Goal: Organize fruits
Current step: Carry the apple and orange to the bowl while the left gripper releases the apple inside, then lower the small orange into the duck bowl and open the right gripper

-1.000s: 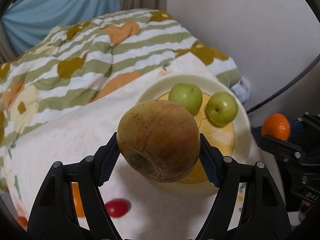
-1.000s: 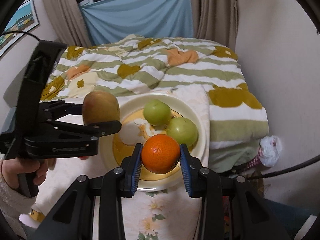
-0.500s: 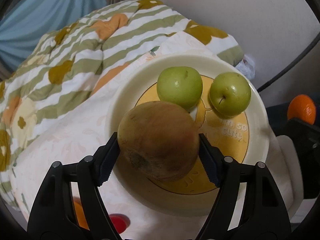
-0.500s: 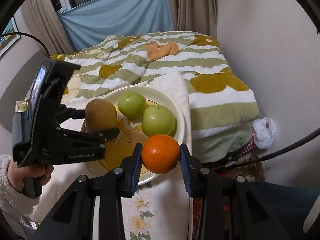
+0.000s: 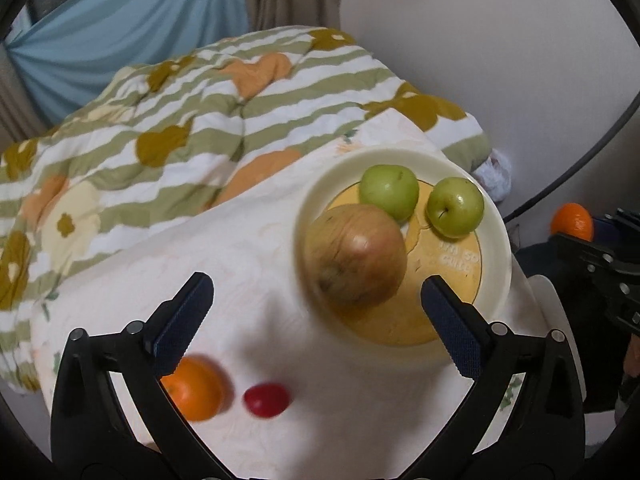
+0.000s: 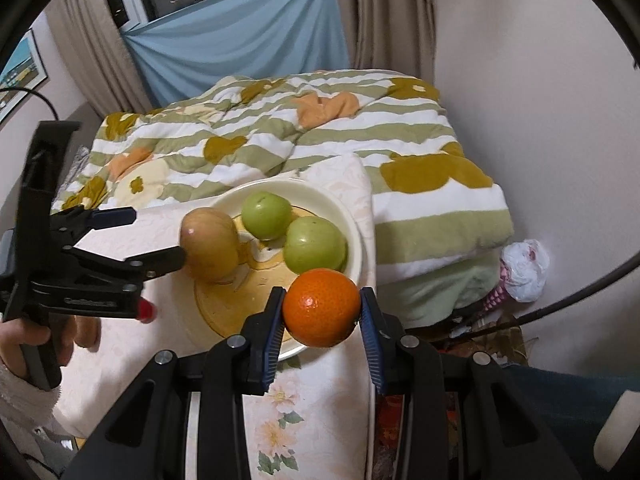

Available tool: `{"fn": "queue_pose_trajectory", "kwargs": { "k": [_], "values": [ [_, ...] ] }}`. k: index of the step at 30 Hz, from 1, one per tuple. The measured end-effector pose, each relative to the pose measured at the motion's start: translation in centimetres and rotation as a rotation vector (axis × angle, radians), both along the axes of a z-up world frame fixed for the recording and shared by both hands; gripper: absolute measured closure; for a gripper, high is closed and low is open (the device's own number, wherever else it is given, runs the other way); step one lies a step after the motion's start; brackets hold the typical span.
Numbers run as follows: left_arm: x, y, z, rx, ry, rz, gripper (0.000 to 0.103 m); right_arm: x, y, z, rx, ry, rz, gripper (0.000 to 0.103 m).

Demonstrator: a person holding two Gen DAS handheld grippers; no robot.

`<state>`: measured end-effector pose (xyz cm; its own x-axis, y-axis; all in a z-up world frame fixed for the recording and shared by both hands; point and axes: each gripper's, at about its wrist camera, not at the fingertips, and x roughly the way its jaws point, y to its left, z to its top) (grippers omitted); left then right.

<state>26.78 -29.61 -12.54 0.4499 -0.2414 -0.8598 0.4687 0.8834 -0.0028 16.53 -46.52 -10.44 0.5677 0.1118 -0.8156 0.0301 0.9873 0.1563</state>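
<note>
The left gripper (image 5: pixel 316 312) stands wide apart, its jaws having just been opening, with nothing pressed between the pads. Under it, near the left edge of the table (image 5: pixel 248 264) and its white cloth, lie a loose orange (image 5: pixel 196 390) and a small red fruit (image 5: pixel 267 399) side by side, blurred. Further right the brown pear (image 5: pixel 354 254) rests on the left part of the cream plate (image 5: pixel 496 248) — clear of both pads, though the nearer one sits just beside it in the right wrist view. Behind it on the plate sit a green apple (image 5: pixel 389 191) and a second green apple (image 5: pixel 455 207), close together near the far rim. At the plate's right edge the right gripper (image 6: pixel 322 318) is clamped on a tangerine (image 6: pixel 322 307), held above the near rim — not yet set down.
</note>
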Motion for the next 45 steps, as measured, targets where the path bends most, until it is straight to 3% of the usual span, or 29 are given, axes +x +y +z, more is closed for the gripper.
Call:
{"fn": "queue_pose_trajectory", "kwargs": {
  "k": [5,11,21,22,25,26,27,30,38,45],
  "values": [
    [-1.8,2.5,1.2,0.025,-0.024,0.071,0.0,0.8,1.2,-0.7,-0.009,-0.011,0.094,0.069],
    [-3.6,5.1,1.1,-0.022,0.016,0.171,0.0,2.1,2.8,-2.9,-0.028,-0.005,0.192,0.069],
    [-5.9,7.0,-0.7,-0.007,0.05,0.239,0.0,3.1,3.6,-5.8,-0.048,0.011,0.229,0.069],
    [-6.1,7.1,-0.8,-0.014,0.055,0.242,0.0,3.1,3.6,-5.9,-0.045,0.009,0.23,0.067],
    [-6.4,7.3,-1.1,-0.02,0.063,0.261,0.0,3.0,3.6,-5.9,-0.041,-0.005,0.23,0.036],
    [-6.7,7.4,-1.1,-0.023,0.063,0.265,0.0,2.9,3.5,-5.7,-0.04,-0.01,0.229,0.019],
    [-6.9,7.4,-0.9,-0.024,0.059,0.269,0.0,2.7,3.4,-5.5,-0.04,-0.021,0.222,0.009],
    [-7.5,7.5,-0.5,-0.032,0.05,0.278,0.0,2.1,3.0,-4.4,-0.051,-0.059,0.201,0.0],
    [-9.8,8.1,1.8,-0.059,0.005,0.32,0.0,0.8,2.5,-1.4,-0.056,-0.088,0.203,0.0],
    [-13.0,11.6,5.1,-0.071,-0.058,0.408,0.0,-0.6,4.2,2.3,-0.042,-0.099,0.231,0.0]
  ]
}}
